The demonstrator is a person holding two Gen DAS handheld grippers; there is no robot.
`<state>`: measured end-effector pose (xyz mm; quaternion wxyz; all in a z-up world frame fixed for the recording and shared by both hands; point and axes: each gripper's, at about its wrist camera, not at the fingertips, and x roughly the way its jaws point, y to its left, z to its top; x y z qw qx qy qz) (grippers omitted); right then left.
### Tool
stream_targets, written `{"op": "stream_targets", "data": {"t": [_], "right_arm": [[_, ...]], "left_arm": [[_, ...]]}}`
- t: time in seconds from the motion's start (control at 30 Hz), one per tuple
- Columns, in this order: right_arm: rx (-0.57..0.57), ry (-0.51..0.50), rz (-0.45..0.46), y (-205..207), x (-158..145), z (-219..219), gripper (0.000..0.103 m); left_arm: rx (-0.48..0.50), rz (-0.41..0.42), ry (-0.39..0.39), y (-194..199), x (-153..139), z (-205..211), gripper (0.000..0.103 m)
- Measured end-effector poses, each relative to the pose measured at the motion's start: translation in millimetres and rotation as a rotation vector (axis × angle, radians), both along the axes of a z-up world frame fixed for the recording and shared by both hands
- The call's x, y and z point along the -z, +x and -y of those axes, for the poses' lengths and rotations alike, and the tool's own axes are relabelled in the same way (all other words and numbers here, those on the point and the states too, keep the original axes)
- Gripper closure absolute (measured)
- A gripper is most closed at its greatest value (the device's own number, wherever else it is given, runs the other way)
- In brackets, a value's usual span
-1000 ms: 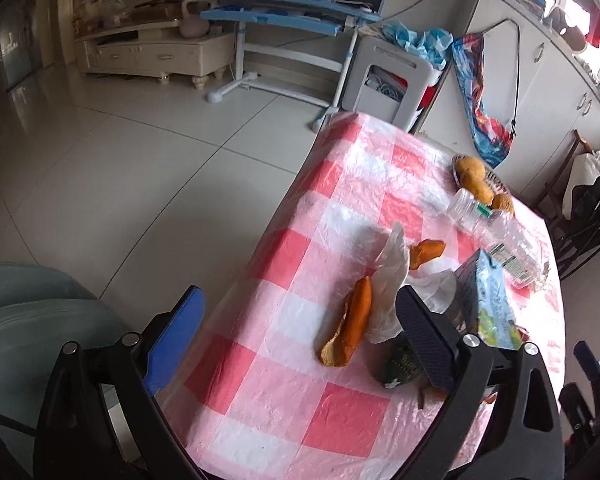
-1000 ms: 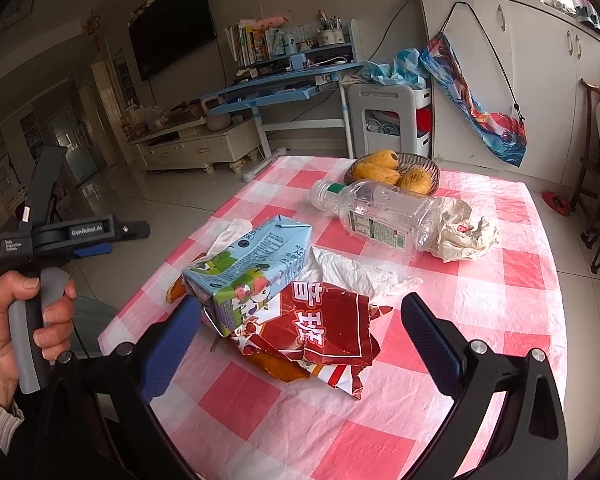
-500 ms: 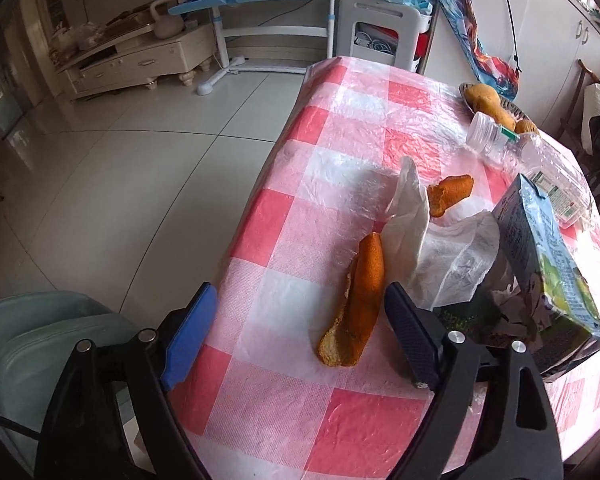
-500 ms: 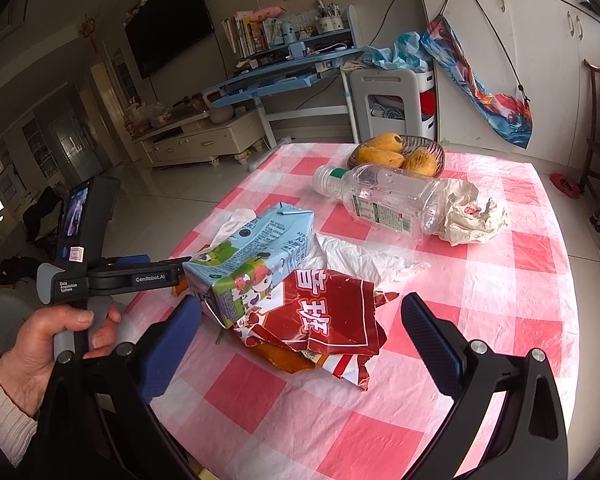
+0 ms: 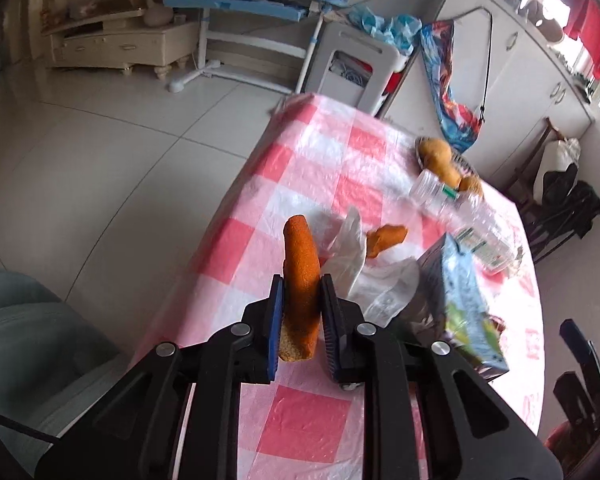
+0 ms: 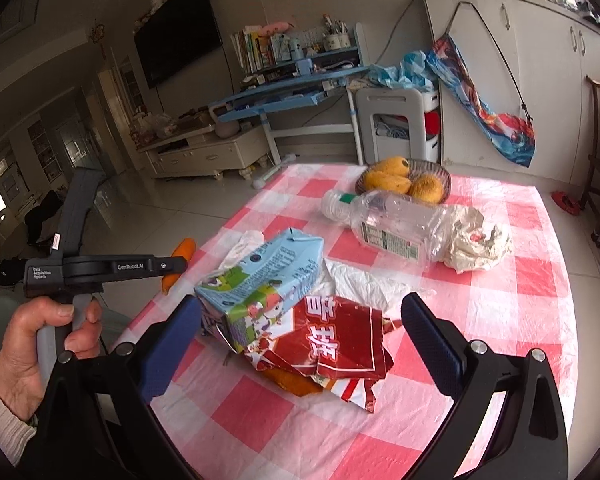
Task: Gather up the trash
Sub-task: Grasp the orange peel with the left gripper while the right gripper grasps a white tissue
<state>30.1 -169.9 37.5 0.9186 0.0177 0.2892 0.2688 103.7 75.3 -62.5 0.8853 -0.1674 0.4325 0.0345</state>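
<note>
A dark woven basket (image 6: 440, 172) is sitting at the far end of the pink-and-white checked plastic-covered surface (image 6: 512, 304), holding several yellow-orange fruits (image 6: 388, 176); just in front of it a clear crushed plastic bottle (image 6: 392, 224) with a white cap is lying on its side, its base touching a crumpled white paper wad (image 6: 478, 242). A light blue drink carton (image 6: 260, 280) is lying tilted over a torn red foil snack wrapper (image 6: 336, 340), with a thin white plastic bag (image 6: 364, 280) spread behind them. Compared with a second ago, the left hand-held gripper (image 5: 300, 316) has just been closing its blue-padded jaws, and the long orange peel strip (image 5: 300, 272) that lay flat on the surface between them is now clamped and standing up out of the jaws, its pale inner side showing at the lower end. In the right wrist view this peel is showing at the near left edge of the surface, behind the gripper held in the person's left hand (image 6: 40, 344). A smaller orange peel piece (image 5: 386, 238) is lying beyond, beside the white bag. The right hand-held gripper (image 6: 300, 344) is hovering wide apart and released, the carton and the wrapper lying between its jaws.
</note>
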Motion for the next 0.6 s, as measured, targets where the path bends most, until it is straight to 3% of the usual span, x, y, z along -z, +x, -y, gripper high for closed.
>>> {"op": "stream_targets", "data": {"t": [0.13, 0.23, 0.3, 0.47, 0.6], "right_arm": [[-0.090, -0.037, 0.135, -12.0, -22.1, -30.4, 0.007], [-0.138, -0.055, 0.107, 4.9, -29.4, -59.7, 0.007], [-0.185, -0.125, 0.020, 26.5, -24.2, -92.0, 0.007], [-0.206, -0.314, -0.251, 93.2, 16.9, -158.0, 0.023], [-0.191, -0.443, -0.374, 125.4, 46.9, -186.1, 0.028]], "left_arm": [[-0.070, 0.120, 0.000, -11.6, -32.1, -12.3, 0.085], [-0.112, 0.171, -0.040, -18.8, -47.1, -24.8, 0.085], [-0.145, 0.196, -0.067, -25.0, -55.3, -36.4, 0.085], [-0.195, 0.230, -0.100, -37.0, -68.5, -58.9, 0.085], [-0.197, 0.221, -0.126, -38.8, -69.1, -65.7, 0.085]]}}
